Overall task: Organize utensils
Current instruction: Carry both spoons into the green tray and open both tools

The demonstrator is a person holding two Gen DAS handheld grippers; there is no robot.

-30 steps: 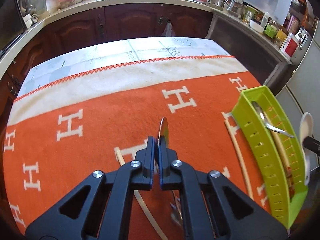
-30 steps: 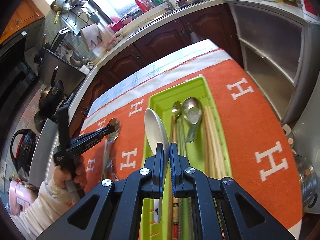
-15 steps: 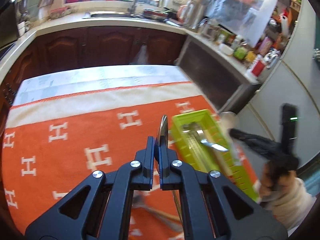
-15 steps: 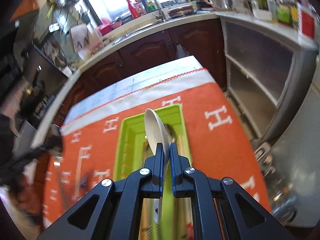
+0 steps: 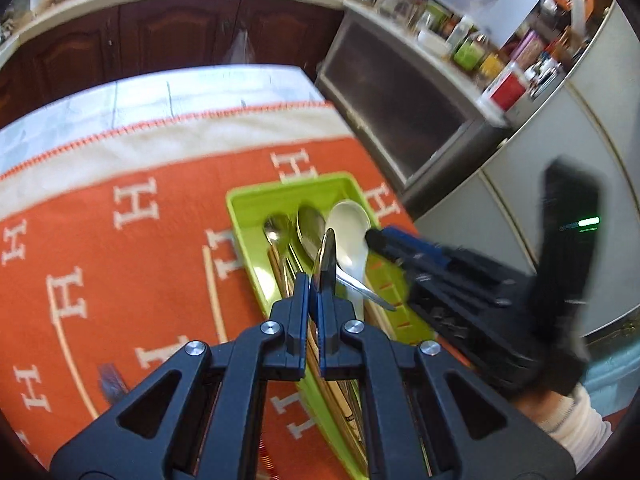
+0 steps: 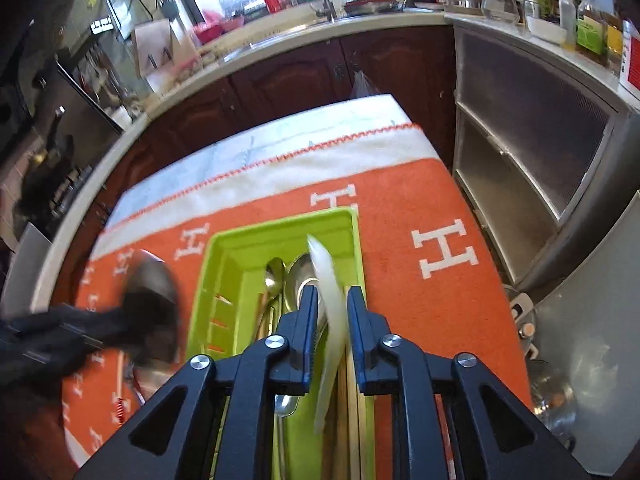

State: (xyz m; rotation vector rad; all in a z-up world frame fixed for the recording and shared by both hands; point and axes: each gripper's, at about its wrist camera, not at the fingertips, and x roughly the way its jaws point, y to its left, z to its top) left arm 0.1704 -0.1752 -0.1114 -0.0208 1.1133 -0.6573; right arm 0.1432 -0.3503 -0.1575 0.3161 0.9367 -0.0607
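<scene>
Lime-green plastic marks the goal: the tray (image 6: pixel 224 264) lies on the orange blanket (image 6: pixel 420 296) that covers the table, and it already holds a small metal spoon (image 6: pixel 275 274), a larger metal spoon (image 5: pixel 310 230) and a bundle of pale chopsticks (image 6: pixel 354 400) along its right side. Directly over it, the right tool (image 6: pixel 333 306) has just been opening its jaws; the white spoon (image 6: pixel 328 308) stands edge-on between them, blurred, and the pads no longer appear to press on it, so it looks released into the tray, though whether it has settled cannot be told. From the left wrist view its bowl lies just beside the larger metal spoon. The left tool (image 5: pixel 314 294) is clamped tight on a big metal spoon (image 5: pixel 327 256), held above the tray's near end, with its bowl sticking up past the jaws. Judged from this, the job is well along: 2 metal spoons and the chopsticks are stowed, the white spoon is arriving, and the big metal spoon comes next. Loose pieces remain on the blanket left of the tray, at least 1 pale chopstick (image 5: pixel 214 292) and a longer one (image 5: pixel 68 344) farther out, plus a dark blurred item I cannot identify.
</scene>
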